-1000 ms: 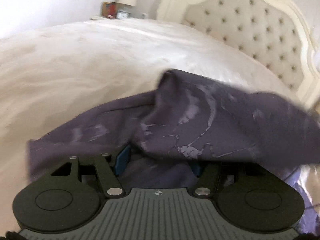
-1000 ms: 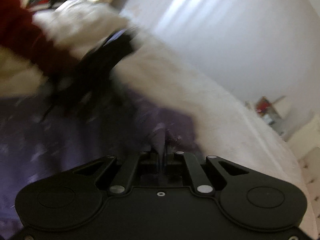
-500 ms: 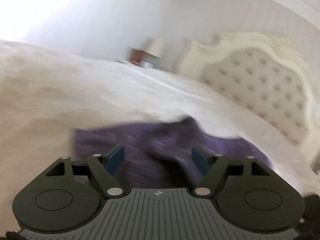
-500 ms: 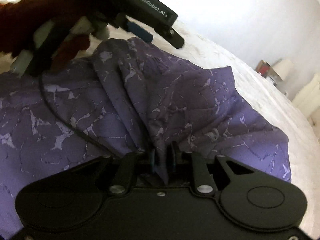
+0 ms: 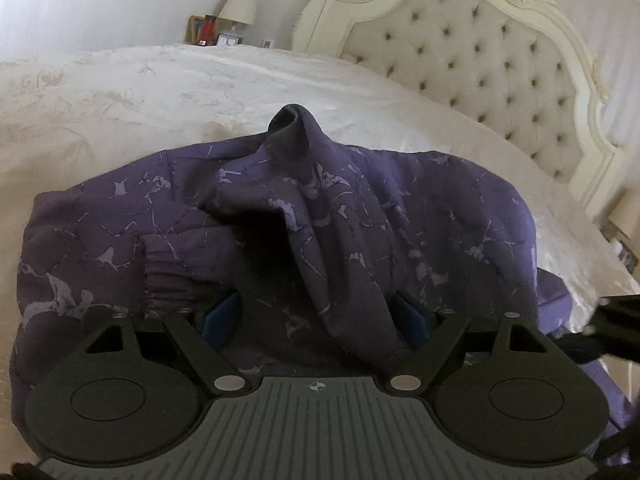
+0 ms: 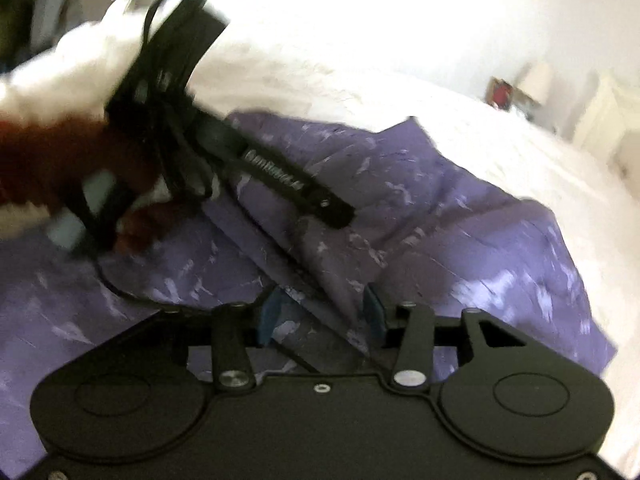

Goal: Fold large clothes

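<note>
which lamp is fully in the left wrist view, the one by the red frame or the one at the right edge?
The lamp beside the red frame, left of the headboard. The other lamp is cut off by the frame edge.

L hand-held gripper (image 5: 318,316) jaws opening, R hand-held gripper (image 6: 322,318) jaws opening

- The left wrist camera rides just behind its own left gripper (image 5: 318,316), looking forward and down along the fingers, close over the purple garment (image 5: 420,216), facing the tufted headboard (image 5: 492,80) and a bedside lamp (image 5: 239,4).
- The right wrist camera sits behind the right gripper (image 6: 320,314), tilted and motion-blurred, close above the same cloth.
- Both views share the garment, the white bed cover (image 5: 180,84) and the lamp; the right view also catches the left gripper from the side.
</note>
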`<move>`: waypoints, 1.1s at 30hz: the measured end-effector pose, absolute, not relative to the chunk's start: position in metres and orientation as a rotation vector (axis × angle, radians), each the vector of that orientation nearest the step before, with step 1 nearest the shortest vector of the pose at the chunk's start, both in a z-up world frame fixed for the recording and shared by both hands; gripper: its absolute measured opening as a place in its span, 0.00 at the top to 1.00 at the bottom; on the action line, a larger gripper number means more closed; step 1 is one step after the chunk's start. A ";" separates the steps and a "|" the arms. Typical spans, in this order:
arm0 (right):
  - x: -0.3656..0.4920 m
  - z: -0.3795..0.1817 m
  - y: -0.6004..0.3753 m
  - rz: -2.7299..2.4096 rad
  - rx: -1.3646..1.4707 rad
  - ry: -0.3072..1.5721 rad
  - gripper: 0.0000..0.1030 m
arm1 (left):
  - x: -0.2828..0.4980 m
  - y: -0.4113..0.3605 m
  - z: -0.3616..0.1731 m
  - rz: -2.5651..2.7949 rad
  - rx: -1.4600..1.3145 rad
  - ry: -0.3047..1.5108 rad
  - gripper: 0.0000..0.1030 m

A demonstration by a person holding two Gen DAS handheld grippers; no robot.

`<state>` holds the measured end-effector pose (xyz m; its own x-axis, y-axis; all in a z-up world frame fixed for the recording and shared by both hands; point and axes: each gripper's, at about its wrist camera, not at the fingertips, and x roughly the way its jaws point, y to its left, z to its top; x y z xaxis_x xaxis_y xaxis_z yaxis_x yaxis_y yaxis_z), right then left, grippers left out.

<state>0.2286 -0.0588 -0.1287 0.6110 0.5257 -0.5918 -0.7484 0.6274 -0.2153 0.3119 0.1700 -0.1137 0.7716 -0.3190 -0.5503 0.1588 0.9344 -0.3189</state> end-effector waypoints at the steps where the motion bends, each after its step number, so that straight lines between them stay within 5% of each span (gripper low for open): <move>1: 0.231 -0.121 -0.069 0.760 -0.402 0.522 0.41 | 0.310 0.169 -0.114 -0.260 -0.265 0.639 0.22; 4: 0.247 -0.103 -0.099 0.690 -0.181 0.536 0.15 | 0.299 0.170 -0.118 -0.254 -0.281 0.635 0.22; 9: 0.306 -0.099 -0.152 0.561 0.299 0.618 0.06 | 0.294 0.175 -0.121 -0.264 -0.309 0.630 0.22; 18: 0.375 -0.151 -0.163 0.562 0.701 0.828 0.06 | 0.292 0.178 -0.122 -0.273 -0.324 0.631 0.21; 19: 0.377 -0.154 -0.161 0.556 0.720 0.831 0.07 | 0.292 0.178 -0.122 -0.274 -0.324 0.631 0.21; 21: 0.387 -0.157 -0.158 0.563 0.757 0.817 0.29 | 0.292 0.178 -0.122 -0.276 -0.324 0.631 0.21; 23: 0.390 -0.146 -0.151 0.562 0.707 0.770 0.70 | 0.292 0.178 -0.122 -0.278 -0.325 0.628 0.21; 24: 0.387 -0.134 -0.145 0.569 0.624 0.715 0.76 | 0.291 0.178 -0.122 -0.279 -0.326 0.628 0.21; 28: 0.361 -0.097 -0.122 0.633 0.284 0.485 0.81 | 0.291 0.177 -0.123 -0.277 -0.323 0.626 0.21; 31: 0.367 -0.117 -0.122 0.506 0.196 0.573 0.78 | 0.290 0.175 -0.122 -0.275 -0.319 0.628 0.21; 33: 0.375 -0.143 -0.125 0.373 0.109 0.674 0.66 | 0.290 0.175 -0.122 -0.279 -0.319 0.629 0.21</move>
<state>0.3755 -0.1247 -0.1429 0.7183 0.3714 -0.5884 -0.3014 0.9282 0.2180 0.2896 0.1752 -0.1218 0.7742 -0.3486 -0.5283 0.1571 0.9144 -0.3732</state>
